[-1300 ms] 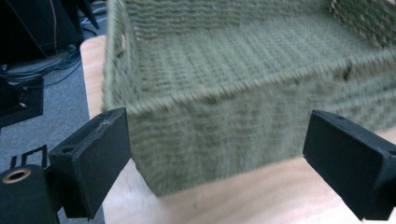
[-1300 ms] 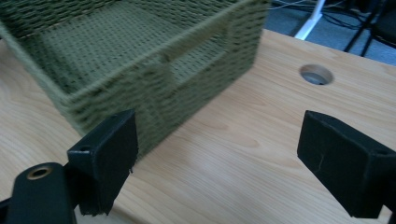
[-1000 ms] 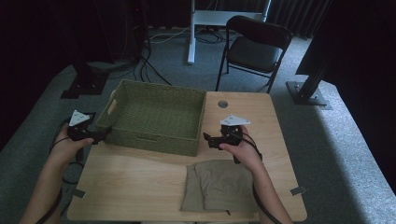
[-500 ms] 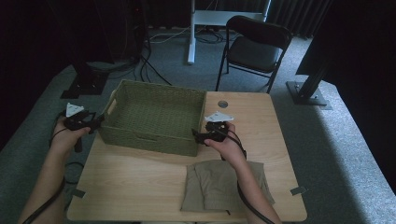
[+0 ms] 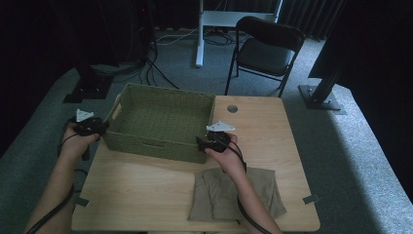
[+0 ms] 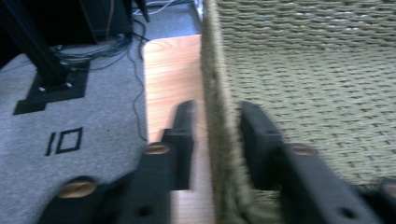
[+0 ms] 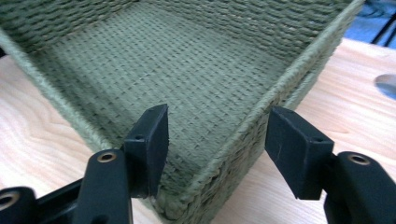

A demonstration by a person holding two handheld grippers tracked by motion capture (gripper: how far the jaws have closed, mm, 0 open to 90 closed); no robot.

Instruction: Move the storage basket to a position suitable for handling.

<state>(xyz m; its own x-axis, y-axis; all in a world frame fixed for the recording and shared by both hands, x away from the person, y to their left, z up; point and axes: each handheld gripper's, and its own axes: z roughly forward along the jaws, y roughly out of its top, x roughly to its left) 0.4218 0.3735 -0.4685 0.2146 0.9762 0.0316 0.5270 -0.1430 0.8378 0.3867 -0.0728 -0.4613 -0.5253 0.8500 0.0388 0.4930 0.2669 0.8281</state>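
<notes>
Left gripper view: floor mark (image 6: 64, 140) "10"

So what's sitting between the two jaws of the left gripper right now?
The basket's woven side wall stands between the jaws of the left gripper, one jaw outside and one inside, as the left gripper view shows.

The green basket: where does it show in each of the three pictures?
High view: basket left of centre on the table.
Left gripper view: its wall runs up the middle, floor at right.
Right gripper view: its corner between the jaws.
Shared landmark: the wooden table.
</notes>
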